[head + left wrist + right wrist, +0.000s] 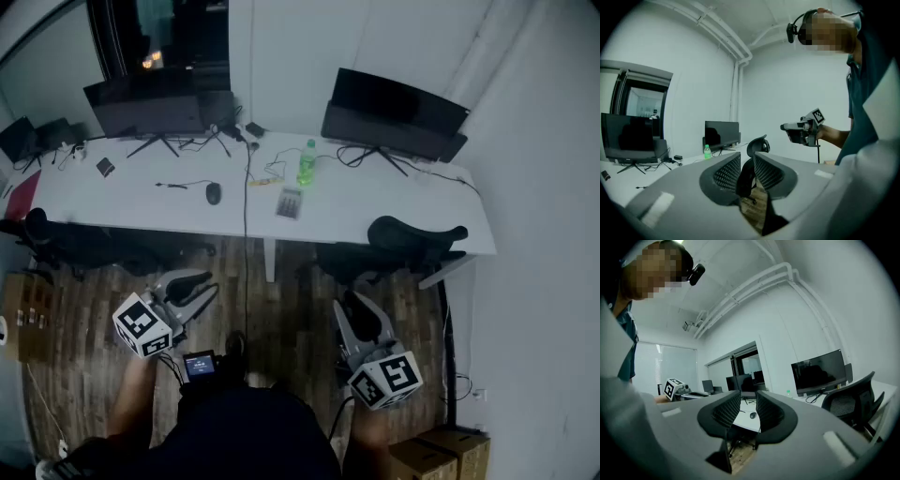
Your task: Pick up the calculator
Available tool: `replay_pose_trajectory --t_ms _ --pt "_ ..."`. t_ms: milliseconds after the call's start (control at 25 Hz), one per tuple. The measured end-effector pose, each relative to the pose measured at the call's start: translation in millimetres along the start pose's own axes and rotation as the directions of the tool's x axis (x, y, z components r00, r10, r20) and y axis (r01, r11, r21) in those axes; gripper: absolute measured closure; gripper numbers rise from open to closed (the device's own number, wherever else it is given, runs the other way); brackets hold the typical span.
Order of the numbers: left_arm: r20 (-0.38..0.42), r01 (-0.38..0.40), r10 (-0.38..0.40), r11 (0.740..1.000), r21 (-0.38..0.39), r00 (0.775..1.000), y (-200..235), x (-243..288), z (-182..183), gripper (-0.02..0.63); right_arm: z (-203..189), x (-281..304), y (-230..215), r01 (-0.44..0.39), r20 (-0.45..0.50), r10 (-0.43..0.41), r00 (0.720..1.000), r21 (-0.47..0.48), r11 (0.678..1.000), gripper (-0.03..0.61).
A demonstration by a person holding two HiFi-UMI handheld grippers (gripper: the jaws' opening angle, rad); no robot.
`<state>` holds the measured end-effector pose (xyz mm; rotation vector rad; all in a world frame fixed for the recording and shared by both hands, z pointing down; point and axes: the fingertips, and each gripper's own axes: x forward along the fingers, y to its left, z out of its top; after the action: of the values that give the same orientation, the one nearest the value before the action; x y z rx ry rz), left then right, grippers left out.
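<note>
While the left gripper (pixel 204 285) and right gripper (pixel 355 307) hang closed, the calculator (pixel 290 202) lies on the office desk (pixel 394 202).

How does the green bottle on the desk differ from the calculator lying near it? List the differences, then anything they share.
Colour: the bottle is bright green; the calculator is grey.
Pose: the bottle stands upright; the calculator lies flat.
Place: the bottle sits farther back, while the calculator is nearer the front edge of the desk.
Shared: both rest on the white desk, close together.
</note>
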<state>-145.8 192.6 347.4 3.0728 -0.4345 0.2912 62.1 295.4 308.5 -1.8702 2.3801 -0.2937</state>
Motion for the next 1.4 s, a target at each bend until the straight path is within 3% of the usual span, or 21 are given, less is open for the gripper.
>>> replay_pose_trajectory --t_ms 320,1000,1400 --pt "0.057 -0.007 0.006 1.000 0.010 0.998 3.7 -52.7 14.1 0.529 0.9 1.8 46.8 0.020 -0.023 -0.021 1.000 -0.023 1.000 0.465" --pt "0.134 0.104 -0.103 0.995 -0.001 0.986 86.7 -131.9 -1.9 0.529 -9.3 69.8 150.2 0.123 -0.016 -0.123 0.992 0.019 0.992 0.462" --pt "0.139 0.145 -0.142 0.989 -0.012 0.980 104.6 -113.4 -7.1 0.529 -13.9 93.9 139.2 0.149 -0.039 -0.148 0.988 0.024 0.989 0.462"
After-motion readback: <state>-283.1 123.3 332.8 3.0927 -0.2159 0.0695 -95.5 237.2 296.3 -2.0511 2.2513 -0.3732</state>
